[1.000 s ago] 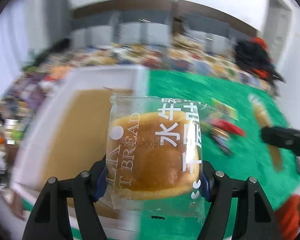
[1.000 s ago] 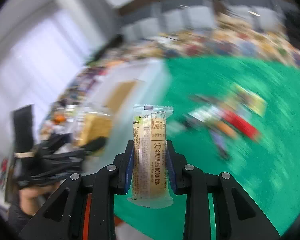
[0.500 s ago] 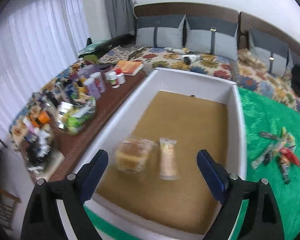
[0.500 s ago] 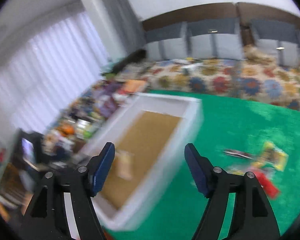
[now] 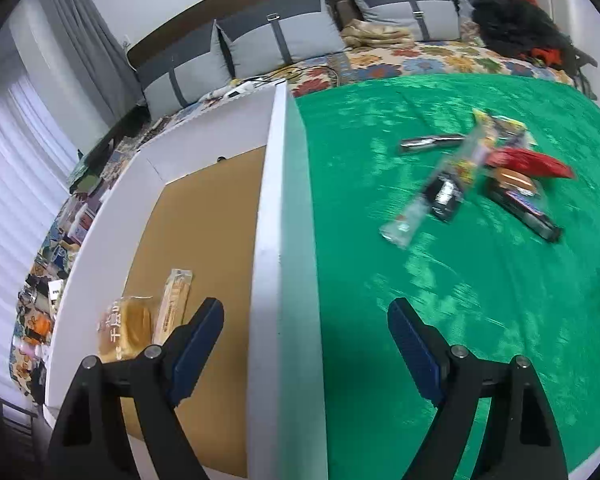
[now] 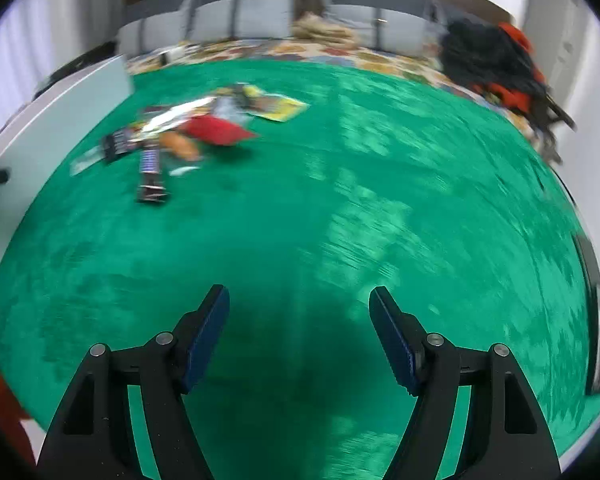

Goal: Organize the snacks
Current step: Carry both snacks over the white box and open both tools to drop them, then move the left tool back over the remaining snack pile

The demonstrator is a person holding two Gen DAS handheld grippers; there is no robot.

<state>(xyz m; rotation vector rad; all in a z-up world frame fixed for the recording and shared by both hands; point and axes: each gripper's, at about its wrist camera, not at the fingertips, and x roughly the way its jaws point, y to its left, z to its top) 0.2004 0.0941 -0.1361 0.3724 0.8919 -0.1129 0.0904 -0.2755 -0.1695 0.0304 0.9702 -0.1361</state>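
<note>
1. Both claws are empty right now. Our left claw (image 5: pixel 306 344) is spread wide with the gap easing in a touch, nothing between the pads, and it's sitting right over the white box (image 5: pixel 266 240) wall.
2. Our right claw (image 6: pixel 299 334) is gaping wide too, hanging over bare green cloth (image 6: pixel 380 220) with nothing in it.
3. Two snacks are already in the box: a bagged bread bun (image 5: pixel 126 330) and a slim biscuit pack (image 5: pixel 174 304) lying side by side on the brown floor near the front corner. Keeping them tight together leaves room for the rest, we guess.
4. The leftover snack pile (image 5: pixel 484 176) sits in a heap on the cloth, well apart from the box. In the right view the same pile (image 6: pixel 188 134) is up and to the left.
5. Open claws make sense here: we reckon the next grab is from that pile.
</note>
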